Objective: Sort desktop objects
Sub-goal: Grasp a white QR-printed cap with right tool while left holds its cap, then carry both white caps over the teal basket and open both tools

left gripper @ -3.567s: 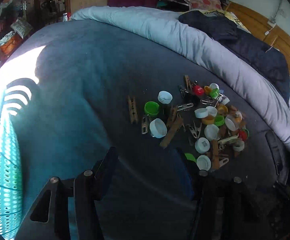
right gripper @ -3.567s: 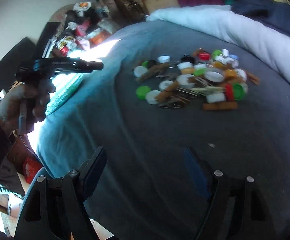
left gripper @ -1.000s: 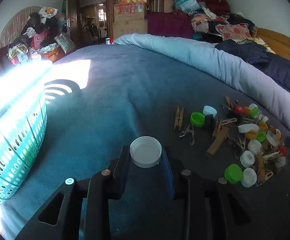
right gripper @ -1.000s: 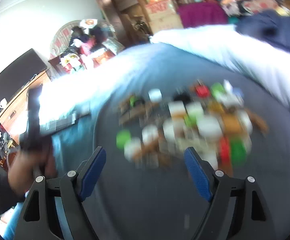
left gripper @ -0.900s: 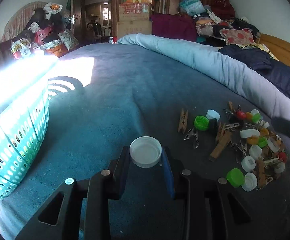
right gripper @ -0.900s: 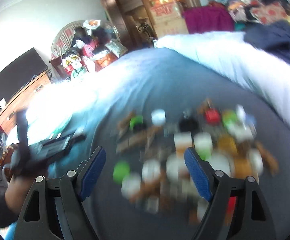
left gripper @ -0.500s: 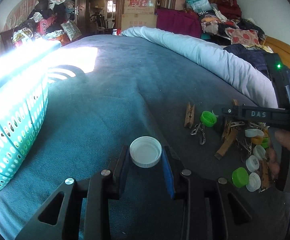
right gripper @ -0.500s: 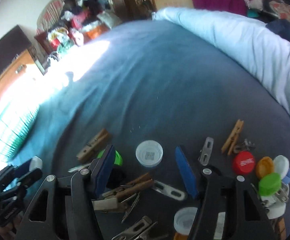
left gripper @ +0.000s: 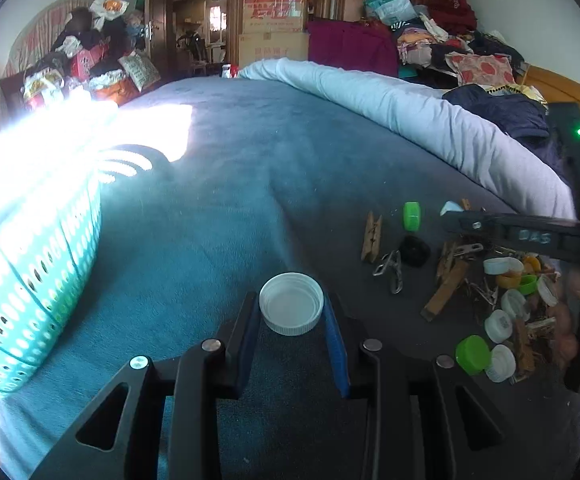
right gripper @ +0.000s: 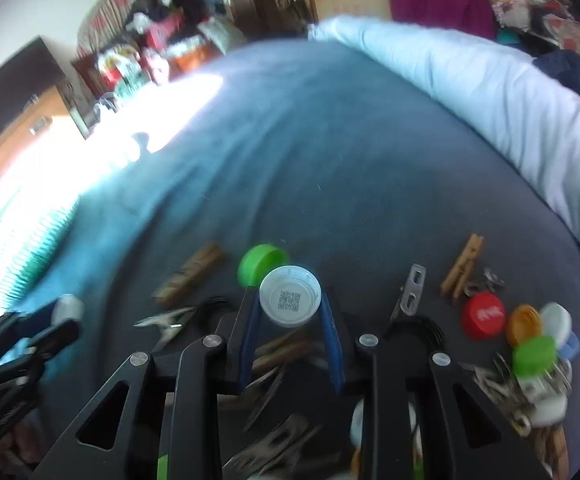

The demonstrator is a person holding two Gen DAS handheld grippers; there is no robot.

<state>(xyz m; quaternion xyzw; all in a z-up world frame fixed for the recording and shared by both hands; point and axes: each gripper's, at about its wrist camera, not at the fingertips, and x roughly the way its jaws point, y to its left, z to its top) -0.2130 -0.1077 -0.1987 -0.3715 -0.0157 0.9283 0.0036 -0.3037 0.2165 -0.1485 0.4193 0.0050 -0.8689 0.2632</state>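
Clamping a plain white cap point(left gripper: 291, 309) in left gripper point(left gripper: 292, 320), right gripper point(right gripper: 290, 316) just closed on QR-code cap point(right gripper: 290, 301)

**Open bed to the left, clutter to the right**

A wide bare stretch of blue blanket point(left gripper: 217, 200) is left open between the teal basket point(left gripper: 29, 280) and the pile of caps and clothespins point(left gripper: 502, 304). Passage rightward is blocked by the rolled duvet point(left gripper: 410, 120) and, seemingly, the crowded pile.

left gripper point(left gripper: 292, 330): black frame, blue jaws, silver screws | right gripper point(right gripper: 290, 322): same build, green light
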